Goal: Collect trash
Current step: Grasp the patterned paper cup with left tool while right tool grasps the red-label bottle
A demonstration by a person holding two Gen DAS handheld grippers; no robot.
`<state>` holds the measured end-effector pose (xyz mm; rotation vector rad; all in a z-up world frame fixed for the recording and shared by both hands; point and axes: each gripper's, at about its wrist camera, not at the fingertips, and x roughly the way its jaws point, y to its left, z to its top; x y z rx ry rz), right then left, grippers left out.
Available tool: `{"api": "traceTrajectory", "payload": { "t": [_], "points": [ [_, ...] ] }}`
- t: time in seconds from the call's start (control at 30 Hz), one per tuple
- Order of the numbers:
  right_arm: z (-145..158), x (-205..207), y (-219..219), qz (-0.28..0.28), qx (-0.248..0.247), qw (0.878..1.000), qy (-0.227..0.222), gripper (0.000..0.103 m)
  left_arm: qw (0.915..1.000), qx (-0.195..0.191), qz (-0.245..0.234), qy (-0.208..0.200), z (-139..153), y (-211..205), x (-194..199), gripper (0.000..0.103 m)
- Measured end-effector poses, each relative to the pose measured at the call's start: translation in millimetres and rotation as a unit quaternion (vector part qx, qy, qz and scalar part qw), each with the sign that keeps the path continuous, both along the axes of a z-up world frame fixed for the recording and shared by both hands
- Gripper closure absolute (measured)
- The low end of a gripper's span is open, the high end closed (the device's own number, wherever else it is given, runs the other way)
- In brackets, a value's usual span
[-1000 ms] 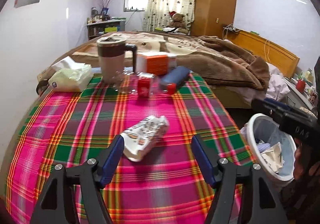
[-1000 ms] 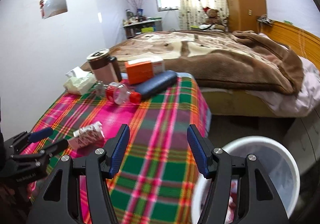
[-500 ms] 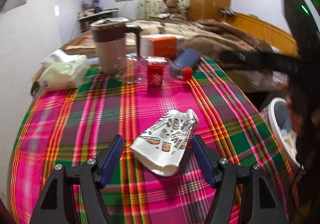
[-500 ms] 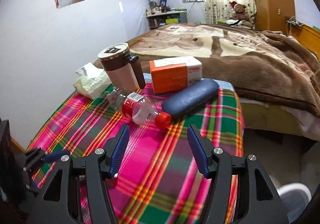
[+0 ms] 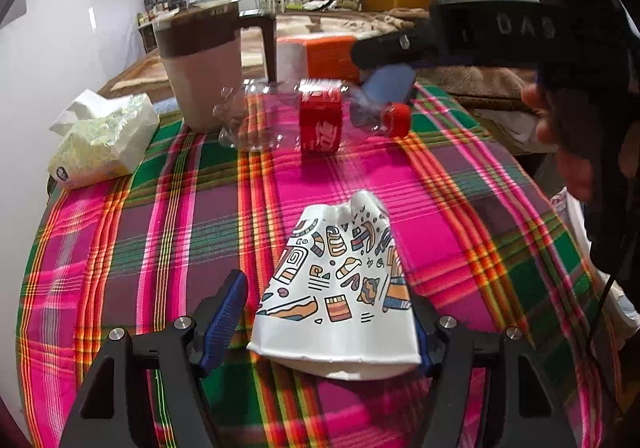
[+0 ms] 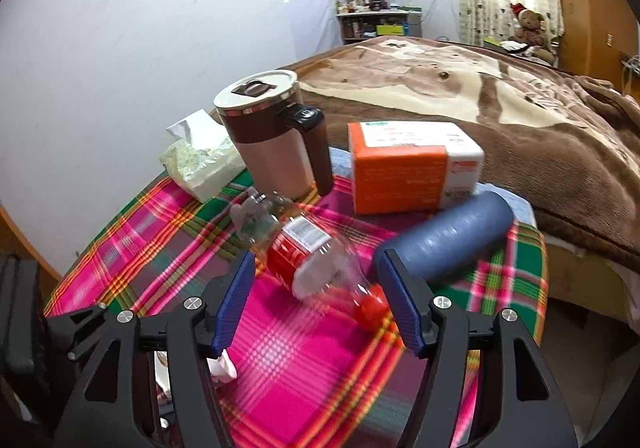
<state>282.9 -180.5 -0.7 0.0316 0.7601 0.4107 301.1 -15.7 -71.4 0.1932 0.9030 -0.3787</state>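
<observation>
- The left gripper (image 5: 328, 322) sits low over the plaid-covered surface (image 5: 120, 248) with its jaws about half open, one on each side of the crushed paper cup (image 5: 340, 280). The cup's wide flattened rim lies between the blue pads, but they do not press on it, so it is not yet held.
- The right gripper (image 6: 316, 304) reaches toward the back of the surface, where the empty plastic bottle (image 6: 296, 248) lies on its side, red cap toward the camera. Its jaws have just been opening and stand wide, framing the bottle's neck end; nothing is gripped.
- In the left wrist view the right gripper's dark body crosses the upper right, with part of the person's hand (image 5: 560, 135) behind it.
- Judging by how things lie, both pieces of trash are on the surface and uncollected: the cup near the front edge, the bottle further back in front of the brown mug (image 6: 272, 135).
- The orange box (image 6: 412, 163), the blue case (image 6: 448, 240) and the tissue pack (image 5: 100, 139) stand around the bottle; they look like belongings, not trash, though that is a guess.
- No bin shows clearly in these views; only a pale edge at the right of the left wrist view might be one.
- What remains, as I read it: close on the cup, close on the bottle, lift both and carry them to a bin.
</observation>
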Motion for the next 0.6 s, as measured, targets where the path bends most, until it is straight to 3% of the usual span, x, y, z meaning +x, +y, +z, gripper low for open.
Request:
{"api": "traceTrajectory", "payload": {
  "t": [0.3, 0.4, 0.47, 0.6],
  "points": [
    [-15, 24, 25, 0.038, -0.036, 0.999, 0.016, 0.034, 0.9972, -0.038, 0.064, 0.01, -5, 34, 11, 0.037],
    [-19, 28, 29, 0.043, -0.049, 0.998, 0.019, 0.032, 0.9957, -0.028, 0.088, 0.003, -4, 44, 12, 0.038],
    [-20, 31, 34, 0.051, -0.059, 0.997, 0.016, 0.026, 0.9947, -0.026, 0.099, 0.001, -2, 52, 13, 0.038],
    [-20, 37, 41, 0.067, -0.084, 0.994, 0.016, 0.026, 0.9906, -0.029, 0.133, -0.002, -1, 68, 14, 0.038]
  ]
}}
